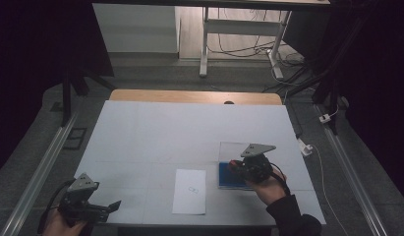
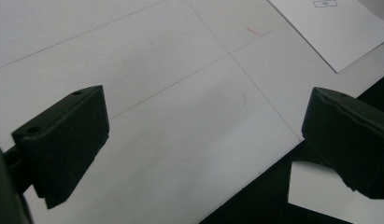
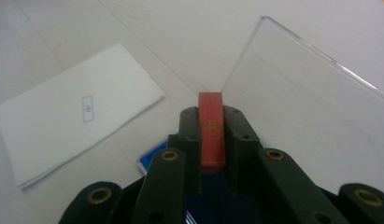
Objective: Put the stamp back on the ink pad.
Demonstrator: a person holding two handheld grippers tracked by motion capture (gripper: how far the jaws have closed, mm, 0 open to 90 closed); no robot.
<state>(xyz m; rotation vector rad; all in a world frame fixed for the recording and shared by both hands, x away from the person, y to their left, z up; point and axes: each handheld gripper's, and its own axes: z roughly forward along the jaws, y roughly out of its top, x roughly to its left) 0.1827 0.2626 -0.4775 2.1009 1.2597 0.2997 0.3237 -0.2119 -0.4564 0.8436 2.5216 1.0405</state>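
White table (image 1: 155,132) holds 1 paper sheet (image 1: 189,191). Right gripper (image 3: 212,122) clamps a red block (image 3: 211,133) over the blue pad (image 1: 228,176), likely for inking. Left gripper (image 2: 203,140) idles wide open, empty.

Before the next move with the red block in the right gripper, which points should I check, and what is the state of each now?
1. Right gripper grips the red block: ok, the jaws are shut on both its sides.
2. Block sits straight between the jaws: ok in the right gripper view.
3. Left gripper is free: ok, the jaws stand wide apart over the white table, nothing between them.
4. White paper lies flat with its small printed box uncovered: ok.
5. Blue box has its clear lid raised: ok; what is inside, cannot tell.
6. Where the block must go: cannot tell.
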